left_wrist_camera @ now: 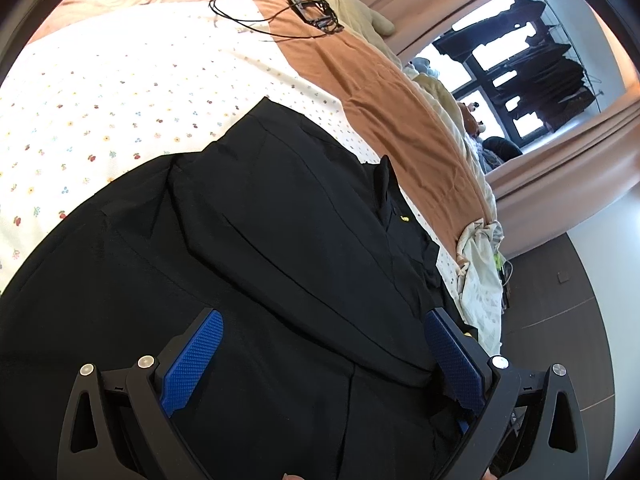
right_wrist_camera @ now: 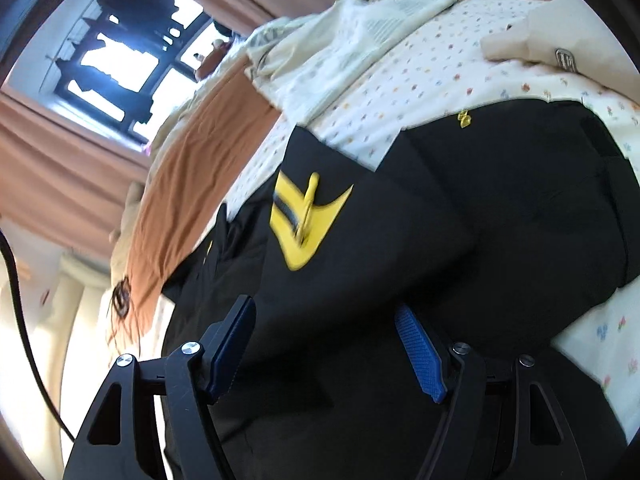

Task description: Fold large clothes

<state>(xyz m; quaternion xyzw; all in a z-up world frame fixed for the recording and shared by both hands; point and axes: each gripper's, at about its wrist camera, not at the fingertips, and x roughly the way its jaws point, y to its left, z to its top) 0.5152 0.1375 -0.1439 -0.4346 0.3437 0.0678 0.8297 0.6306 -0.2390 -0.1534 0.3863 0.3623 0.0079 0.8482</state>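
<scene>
Black garment point(left_wrist_camera: 248, 232) lay spread on the bed, over the flower-print sheet point(left_wrist_camera: 120, 92). From the left wrist view, one panel was turned over onto the body, w/ a long diagonal fold edge running across the cloth; collar or placket area stood near the far edge beside an orange blanket point(left_wrist_camera: 384, 92). From the right wrist view, a yellow emblem point(right_wrist_camera: 308, 220) faced up on the cloth, partly blurred, and a second small yellow mark showed nearer the far hem.

Left claw point(left_wrist_camera: 320, 360): jaws stood wide apart, blue pads either side of the fabric, nothing clamped. Cloth passed beneath and between them, but no pinch was evident. Right claw point(right_wrist_camera: 332, 344): jaws likewise apart, hovering over the garment, no cloth gripped between the pads.

Assessment: task judged partway. At least one side fold appeared made; garment was still large in outline, not yet a compact stack. Remaining, by est.: fold the opposite side or sleeve in, then double the length. Exact count of folds done could not be confirmed, as black-on-black creases hid the layers.

Other items on bed: a coil of dark cable point(left_wrist_camera: 280, 4) w/ a small device on the blanket, well apart from the garment; crumpled pale linen point(right_wrist_camera: 352, 44) at the bed's edge. Neither obstructed the work area.
</scene>
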